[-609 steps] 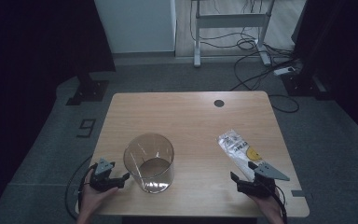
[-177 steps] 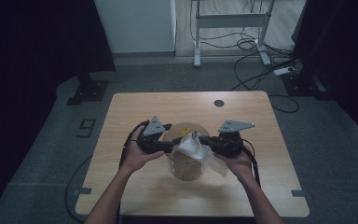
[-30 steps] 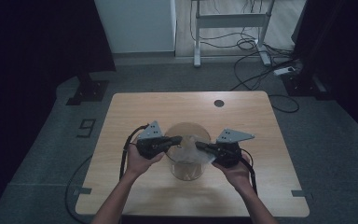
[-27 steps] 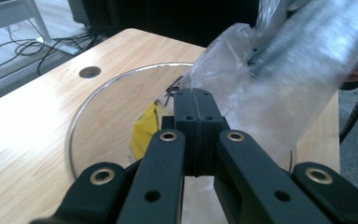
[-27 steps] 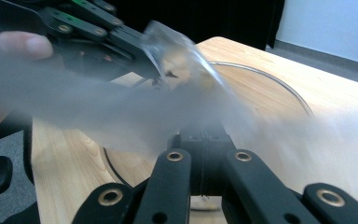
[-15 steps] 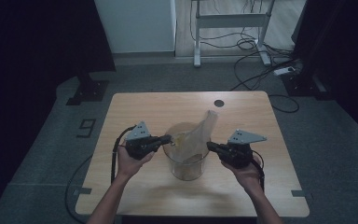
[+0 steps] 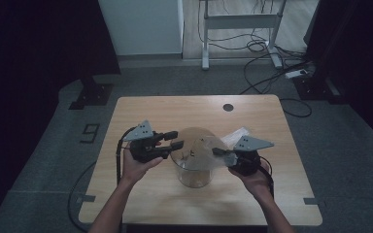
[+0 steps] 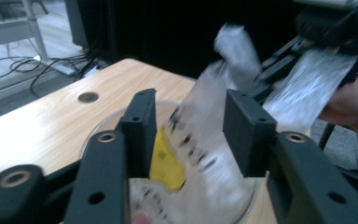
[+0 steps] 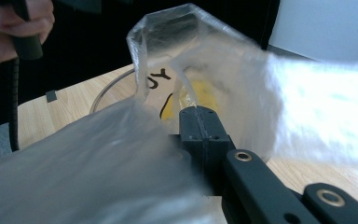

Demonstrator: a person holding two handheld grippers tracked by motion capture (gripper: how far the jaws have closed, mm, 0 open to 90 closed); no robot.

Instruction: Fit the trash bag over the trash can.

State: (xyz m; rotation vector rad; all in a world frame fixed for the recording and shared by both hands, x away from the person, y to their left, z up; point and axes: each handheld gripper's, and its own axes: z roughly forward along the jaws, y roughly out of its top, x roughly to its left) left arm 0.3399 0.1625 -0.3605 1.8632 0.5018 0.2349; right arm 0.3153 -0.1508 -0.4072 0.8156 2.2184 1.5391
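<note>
A clear glass jar (image 7: 194,172) stands upright at the middle of the wooden table (image 7: 141,204). A crinkled clear plastic bag (image 7: 201,148) with a yellow label lies over its mouth and trails off to the right. My right gripper (image 7: 216,151) is shut on the bag at the jar's right rim; its closed jaws (image 9: 198,114) pinch the film (image 9: 214,60). My left gripper (image 7: 177,139) hovers at the jar's left rim. Its jaws have just been opening and now stand apart (image 8: 189,121), with the blurred bag (image 8: 214,93) in the gap beyond them, untouched by the pads.
A round cable hole (image 7: 228,107) sits near the table's far edge. The left gripper's cable (image 7: 119,155) loops off the table's left side. Beyond the table, floor cables (image 7: 257,48) and a white stand's legs (image 7: 205,48) lie on the floor.
The left jaws have opened and let go of the bag. The bag's end, which stood up half a second ago, now droops over the jar from the right gripper.
</note>
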